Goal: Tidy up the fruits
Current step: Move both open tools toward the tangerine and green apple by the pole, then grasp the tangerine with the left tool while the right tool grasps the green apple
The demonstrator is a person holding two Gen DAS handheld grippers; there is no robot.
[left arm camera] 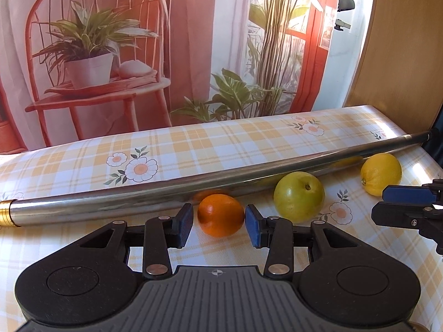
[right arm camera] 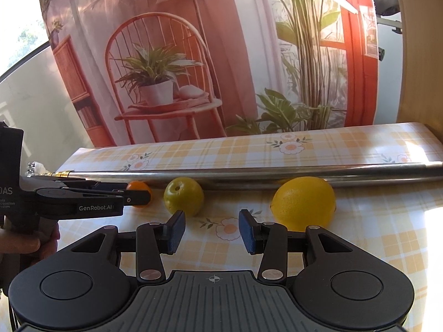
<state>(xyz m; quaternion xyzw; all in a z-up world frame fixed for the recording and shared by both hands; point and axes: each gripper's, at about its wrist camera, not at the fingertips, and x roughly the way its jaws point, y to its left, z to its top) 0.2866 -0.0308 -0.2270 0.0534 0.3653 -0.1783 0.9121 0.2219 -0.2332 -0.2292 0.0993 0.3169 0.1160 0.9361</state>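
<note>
An orange [left arm camera: 221, 215] rests on the checked tablecloth against a metal tube. My left gripper [left arm camera: 218, 221] is open, its blue pads standing on either side of the orange; the right pad is nearly at the peel and a small gap shows on the left. A green apple [left arm camera: 299, 196] and a lemon [left arm camera: 381, 173] lie further right along the tube. In the right wrist view my right gripper [right arm camera: 212, 231] is open over bare cloth, with the lemon [right arm camera: 303, 203] ahead to its right and the apple [right arm camera: 184, 196] ahead to its left. The left gripper [right arm camera: 138, 197] half hides the orange [right arm camera: 137, 186].
A long steel tube [left arm camera: 193, 188] with a brass end lies across the table behind the fruit. A printed backdrop [left arm camera: 138, 55] of a chair and plants hangs behind the table's far edge. A wooden panel [left arm camera: 401, 41] stands at the right. A hand [right arm camera: 22, 244] holds the left gripper.
</note>
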